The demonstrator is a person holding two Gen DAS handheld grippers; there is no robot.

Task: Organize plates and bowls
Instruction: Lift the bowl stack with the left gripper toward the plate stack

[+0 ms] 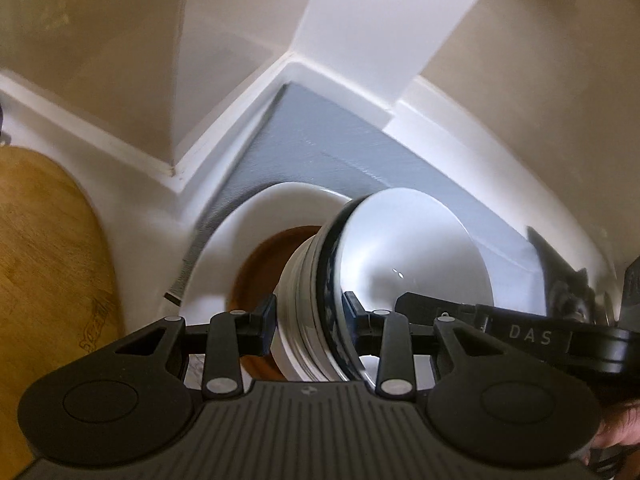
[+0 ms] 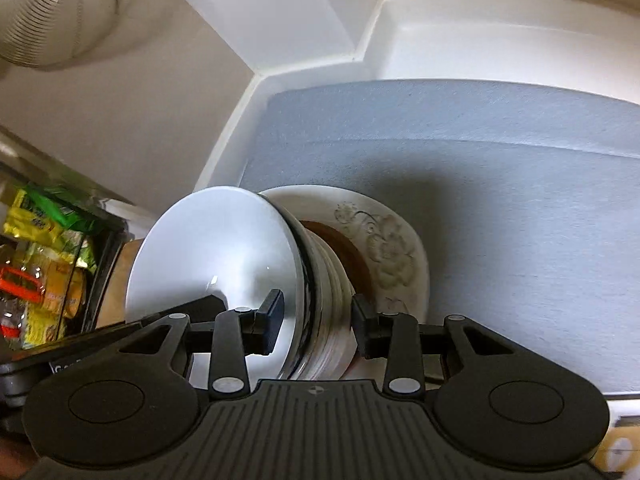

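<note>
Both grippers, left (image 1: 308,322) and right (image 2: 318,322), clench one stack of bowls (image 1: 320,304) between their jaws, frame centre, above the flowered plate (image 2: 396,256).

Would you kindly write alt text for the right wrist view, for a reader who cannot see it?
The right gripper clamps the rims of a stack of bowls, held on edge above a floral white plate on a grey mat. The top white bowl faces left, where the left gripper reaches in. Snack packets show at far left.
</note>
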